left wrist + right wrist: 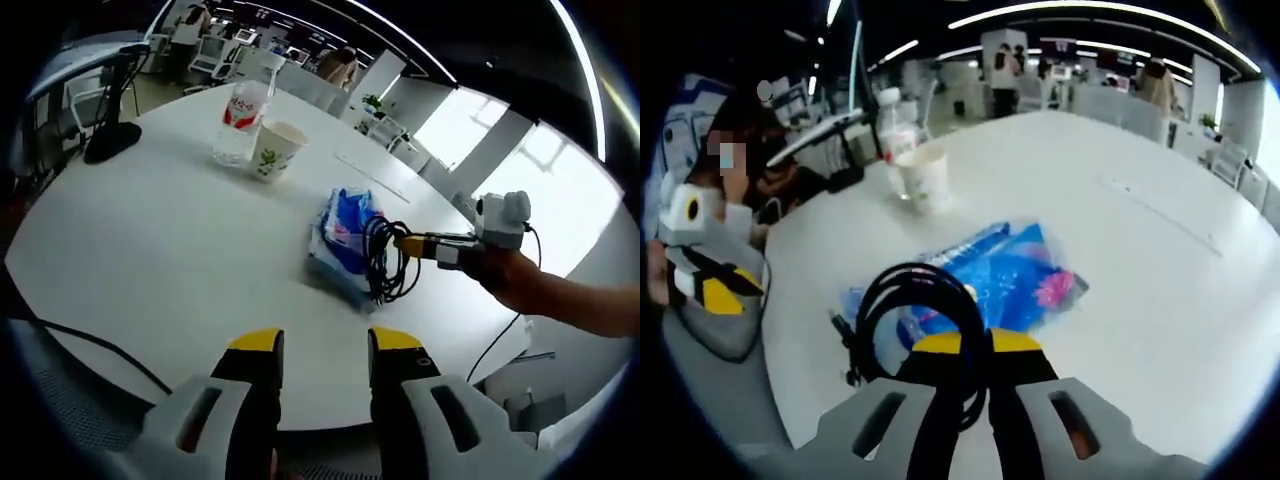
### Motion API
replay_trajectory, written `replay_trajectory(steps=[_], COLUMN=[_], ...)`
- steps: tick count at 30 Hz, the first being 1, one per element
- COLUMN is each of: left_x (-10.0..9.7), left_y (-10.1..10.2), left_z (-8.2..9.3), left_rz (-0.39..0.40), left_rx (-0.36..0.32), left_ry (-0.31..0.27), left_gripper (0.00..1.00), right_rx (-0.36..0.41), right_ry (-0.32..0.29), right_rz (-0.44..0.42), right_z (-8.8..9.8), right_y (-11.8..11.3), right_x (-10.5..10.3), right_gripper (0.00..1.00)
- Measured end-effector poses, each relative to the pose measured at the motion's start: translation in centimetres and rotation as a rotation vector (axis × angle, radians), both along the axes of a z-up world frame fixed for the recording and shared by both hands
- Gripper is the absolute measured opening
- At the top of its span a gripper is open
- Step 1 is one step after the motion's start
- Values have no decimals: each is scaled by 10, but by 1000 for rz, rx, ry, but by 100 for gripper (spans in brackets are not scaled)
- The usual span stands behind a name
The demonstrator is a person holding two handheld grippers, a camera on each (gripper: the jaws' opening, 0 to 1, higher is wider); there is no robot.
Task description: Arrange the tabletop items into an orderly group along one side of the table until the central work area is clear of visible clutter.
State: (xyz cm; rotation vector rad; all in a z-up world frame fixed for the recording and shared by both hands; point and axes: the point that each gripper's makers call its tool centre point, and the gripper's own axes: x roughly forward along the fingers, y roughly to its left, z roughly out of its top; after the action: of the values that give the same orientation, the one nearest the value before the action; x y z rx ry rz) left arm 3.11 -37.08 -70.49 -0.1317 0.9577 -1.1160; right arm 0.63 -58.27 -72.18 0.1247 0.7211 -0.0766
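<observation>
Worktop (150,250): we saw bare white surface across the left gripper view's lower left, up to its curved edge.
Left tongs (322,345): parted, holding nothing.
Right tongs (975,343): clamped on black cable coil (902,300), above blue packet (1015,275).
Upper left: paper cup (276,148) beside bottle (240,120).
Room: open-plan office.

You will find a black desk lamp base (112,140) at the far rim of the tabletop (150,250); office chairs (205,58) and standing people (1006,70) lie beyond that rim.
</observation>
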Motion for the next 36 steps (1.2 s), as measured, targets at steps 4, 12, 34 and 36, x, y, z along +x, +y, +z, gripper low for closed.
replay_trajectory(steps=[4, 12, 34, 36], left_x=[-2, -6, -14, -15], left_y=[0, -1, -5, -5], left_z=[0, 1, 0, 0], left_rz=[-10, -21, -47, -47], left_rx=[1, 0, 1, 1], left_ry=[-2, -5, -5, -5], left_gripper=[32, 32, 32, 32], right_rx=[0, -17, 10, 13], right_ry=[-25, -47, -97, -100], right_rz=[1, 17, -56, -69], right_z=[7, 16, 33, 34], right_y=[3, 9, 3, 1], right_x=[-2, -11, -38, -42], right_gripper=[3, 3, 3, 3])
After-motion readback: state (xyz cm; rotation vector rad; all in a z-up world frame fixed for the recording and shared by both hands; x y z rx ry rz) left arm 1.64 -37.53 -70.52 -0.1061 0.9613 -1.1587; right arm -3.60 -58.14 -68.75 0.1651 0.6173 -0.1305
